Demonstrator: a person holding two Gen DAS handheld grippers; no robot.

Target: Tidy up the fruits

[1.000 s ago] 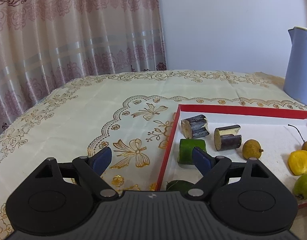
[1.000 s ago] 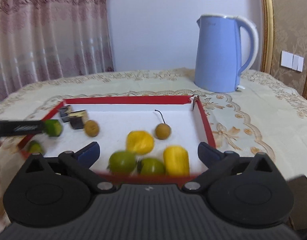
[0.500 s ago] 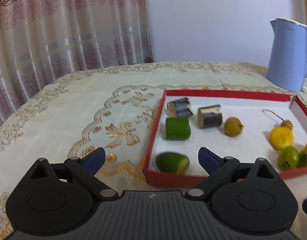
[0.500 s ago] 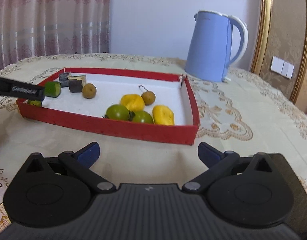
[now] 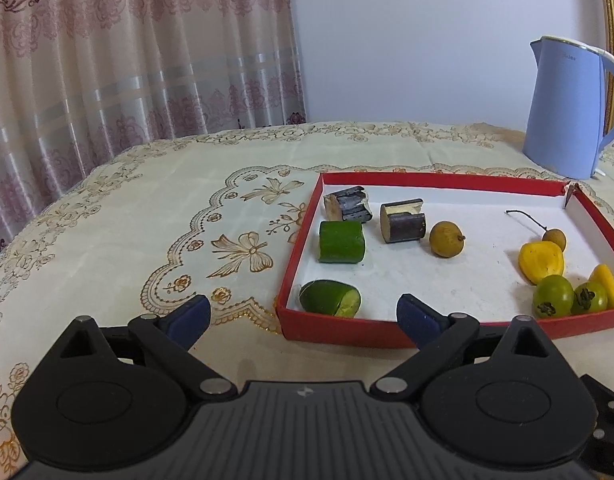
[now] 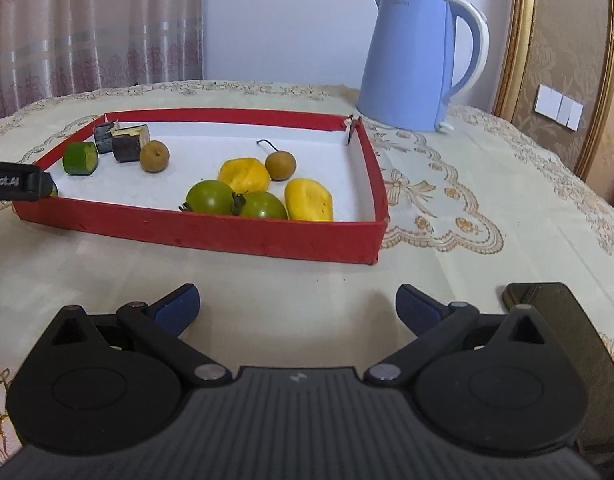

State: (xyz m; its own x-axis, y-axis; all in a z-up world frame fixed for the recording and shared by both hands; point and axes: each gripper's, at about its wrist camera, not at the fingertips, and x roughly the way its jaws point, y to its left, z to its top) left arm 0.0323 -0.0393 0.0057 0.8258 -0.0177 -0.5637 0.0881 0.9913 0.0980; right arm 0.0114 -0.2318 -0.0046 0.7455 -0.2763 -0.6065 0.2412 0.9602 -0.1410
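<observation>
A red-walled tray (image 5: pixel 339 336) (image 6: pixel 211 232) lies on the embroidered tablecloth. At its left end are two green cucumber pieces (image 5: pixel 341 241) (image 5: pixel 330 298), two dark sugarcane chunks (image 5: pixel 349 209) (image 5: pixel 403 222) and a brown longan (image 5: pixel 447 239). At its right end sit two yellow fruits (image 6: pixel 245 175) (image 6: pixel 309 200), two green tomatoes (image 6: pixel 210 197) (image 6: pixel 263 205) and a stemmed longan (image 6: pixel 280 165). My left gripper (image 5: pixel 303 316) stands open and empty before the tray's near left corner. My right gripper (image 6: pixel 297 306) is open and empty over bare cloth in front of the tray. A left finger (image 6: pixel 17 186) shows at the right wrist view's left edge.
A blue electric kettle (image 6: pixel 417 62) (image 5: pixel 567 108) stands behind the tray's far right corner. A dark phone (image 6: pixel 547 300) lies on the cloth by my right gripper. Curtains hang behind the table; a gold-framed wall is on the right.
My left gripper let go of the green cucumber piece, which now lies in the tray, and drew back out of it. My right gripper also pulled back from over the tray to the cloth before it.
</observation>
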